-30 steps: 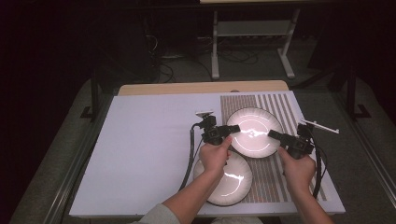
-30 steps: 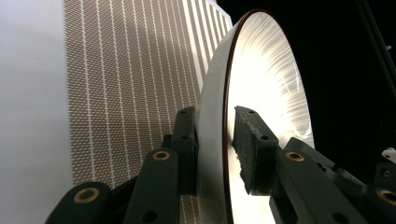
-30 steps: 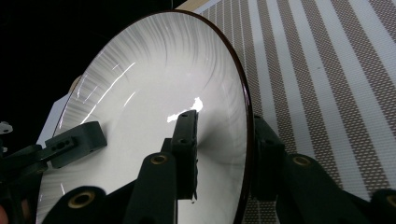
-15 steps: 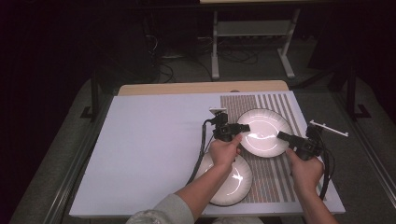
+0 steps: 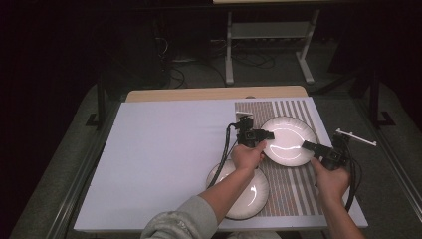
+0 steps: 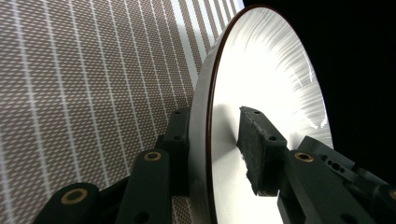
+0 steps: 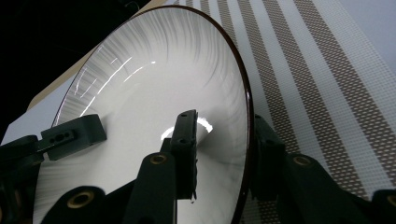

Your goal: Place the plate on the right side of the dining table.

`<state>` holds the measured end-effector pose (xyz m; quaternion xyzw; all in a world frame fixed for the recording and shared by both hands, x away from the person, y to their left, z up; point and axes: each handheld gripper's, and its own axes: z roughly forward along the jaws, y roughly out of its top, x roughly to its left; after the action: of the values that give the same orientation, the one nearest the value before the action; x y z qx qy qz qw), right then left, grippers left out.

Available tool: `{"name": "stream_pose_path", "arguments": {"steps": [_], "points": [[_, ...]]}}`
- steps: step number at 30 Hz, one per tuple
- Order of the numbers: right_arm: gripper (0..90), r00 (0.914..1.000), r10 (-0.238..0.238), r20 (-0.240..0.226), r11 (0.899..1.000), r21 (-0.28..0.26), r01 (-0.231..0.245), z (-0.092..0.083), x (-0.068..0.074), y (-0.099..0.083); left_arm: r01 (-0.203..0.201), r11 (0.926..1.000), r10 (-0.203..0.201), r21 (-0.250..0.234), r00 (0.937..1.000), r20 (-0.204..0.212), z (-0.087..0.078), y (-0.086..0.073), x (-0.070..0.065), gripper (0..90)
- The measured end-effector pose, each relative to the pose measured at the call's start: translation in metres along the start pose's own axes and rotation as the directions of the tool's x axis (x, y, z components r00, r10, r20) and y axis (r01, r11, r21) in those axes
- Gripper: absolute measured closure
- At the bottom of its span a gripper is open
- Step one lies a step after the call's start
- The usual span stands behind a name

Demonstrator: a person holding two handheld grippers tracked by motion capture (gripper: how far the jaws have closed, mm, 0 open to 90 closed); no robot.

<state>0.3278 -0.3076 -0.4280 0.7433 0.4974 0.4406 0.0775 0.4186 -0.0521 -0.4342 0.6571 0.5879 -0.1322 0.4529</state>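
I hold the upper plate (image 5: 289, 141) over the striped mat (image 5: 298, 186), just beyond the lower plate (image 5: 244, 191), left gripper (image 5: 263, 135) and right gripper (image 5: 309, 146) each pinching opposite rims.

I see a striped mat (image 5: 293, 174) on the white table (image 5: 164, 159), a metal stand (image 5: 268, 45) beyond.

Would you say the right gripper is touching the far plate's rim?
Touching. In the right gripper view, the right gripper straddles the plate rim, one jaw pressed on its white face, the other behind.
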Motion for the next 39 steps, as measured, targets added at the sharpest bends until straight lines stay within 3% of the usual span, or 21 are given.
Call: {"name": "stream_pose_path", "arguments": {"steps": [2, 6, 10, 15, 20, 28, 36, 39], "points": [[66.1, 0.9999, -0.005, 0.012, 1.0, -0.003, 0.005, 0.002, -0.004, 0.001, 0.001, 1.0, -0.001, 0.004, 1.0, -0.004, 0.004, 0.001, -0.001, 63.9], [66.1, 0.9995, 0.013, 0.029, 1.0, 0.002, -0.013, 0.003, -0.01, 0.002, -0.041, 0.9987, 0.042, 0.031, 0.9989, -0.022, 0.014, 0.003, -0.005, 62.4], [66.0, 0.9992, 0.02, 0.035, 1.0, 0.003, -0.02, 0.004, -0.013, 0.002, -0.056, 0.9979, 0.057, 0.032, 0.9979, -0.032, 0.017, 0.004, -0.005, 61.7], [64.9, 0.9987, 0.011, 0.049, 1.0, 0.021, -0.012, 0.009, -0.016, 0.001, -0.057, 0.9971, 0.06, 0.05, 0.9968, -0.053, 0.022, 0.004, -0.005, 60.7], [64.0, 0.998, 0.007, 0.063, 1.0, 0.03, -0.009, 0.012, -0.018, 0.001, -0.095, 0.9937, 0.1, 0.06, 0.9917, -0.082, 0.025, 0.004, -0.008, 59.9], [63.3, 0.9968, -0.02, 0.077, 0.999, 0.036, 0.018, 0.013, -0.016, 0.0, -0.102, 0.9928, 0.108, 0.063, 0.9893, -0.098, 0.026, 0.005, -0.008, 58.0], [60.8, 0.9967, -0.023, 0.078, 0.999, 0.036, 0.02, 0.013, -0.017, 0.001, -0.173, 0.9816, 0.182, 0.08, 0.9754, -0.124, 0.029, 0.005, -0.013, 55.6], [60.7, 0.9966, -0.021, 0.08, 0.999, 0.04, 0.018, 0.014, -0.018, 0.001, -0.174, 0.981, 0.184, 0.085, 0.9745, -0.128, 0.029, 0.006, -0.013, 55.1]]}}
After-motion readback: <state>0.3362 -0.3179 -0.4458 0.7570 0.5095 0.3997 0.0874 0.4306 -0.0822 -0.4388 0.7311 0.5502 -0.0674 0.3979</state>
